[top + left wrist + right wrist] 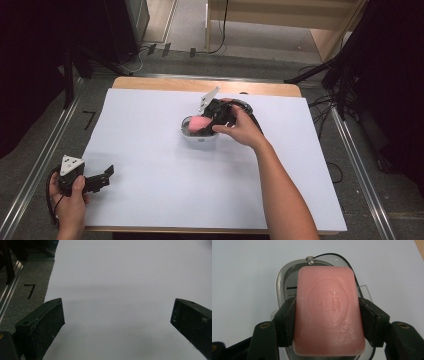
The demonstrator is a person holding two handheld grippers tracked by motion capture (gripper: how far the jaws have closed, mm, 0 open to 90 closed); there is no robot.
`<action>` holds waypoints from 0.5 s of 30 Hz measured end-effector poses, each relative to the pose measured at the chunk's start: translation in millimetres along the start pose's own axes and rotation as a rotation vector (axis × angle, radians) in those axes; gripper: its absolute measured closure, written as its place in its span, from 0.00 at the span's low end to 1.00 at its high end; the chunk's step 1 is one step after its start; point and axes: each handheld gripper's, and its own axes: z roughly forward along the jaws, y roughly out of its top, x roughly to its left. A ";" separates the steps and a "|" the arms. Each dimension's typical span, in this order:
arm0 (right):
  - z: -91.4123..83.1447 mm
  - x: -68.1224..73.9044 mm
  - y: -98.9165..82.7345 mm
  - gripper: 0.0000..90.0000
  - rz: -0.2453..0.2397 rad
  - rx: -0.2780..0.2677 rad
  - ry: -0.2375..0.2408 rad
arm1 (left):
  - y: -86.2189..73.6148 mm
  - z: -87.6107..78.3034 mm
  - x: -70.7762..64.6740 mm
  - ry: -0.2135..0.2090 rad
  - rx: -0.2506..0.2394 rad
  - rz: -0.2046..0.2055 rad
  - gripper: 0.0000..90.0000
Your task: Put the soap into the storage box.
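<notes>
Soap point(329, 312) is sitting clamped by its long sides in your right gripper point(329, 320), long axis running 12 to 6, directly over the grey dish point(283, 282); your left gripper point(117, 322) is idling wide and empty at 8 o'clock, well apart from it

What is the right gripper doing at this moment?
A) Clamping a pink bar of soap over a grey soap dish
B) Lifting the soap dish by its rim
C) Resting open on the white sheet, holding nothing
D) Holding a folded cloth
A: in the right gripper view the right gripper has both jaws pressed against the sides of the pink bar of soap, with the grey soap dish beneath it.
</notes>
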 end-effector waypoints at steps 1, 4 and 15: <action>0.0 0.0 0.0 0.43 0.000 0.000 0.000 | 0.1 -0.1 0.1 -0.001 0.002 0.001 0.00; -0.1 -0.5 -0.6 0.42 0.014 -0.011 -0.004 | 0.0 0.2 0.1 -0.003 0.001 0.000 0.00; -18.5 1.6 -4.3 0.35 0.083 -0.065 -0.044 | 0.1 0.3 -0.1 0.001 0.005 0.004 0.00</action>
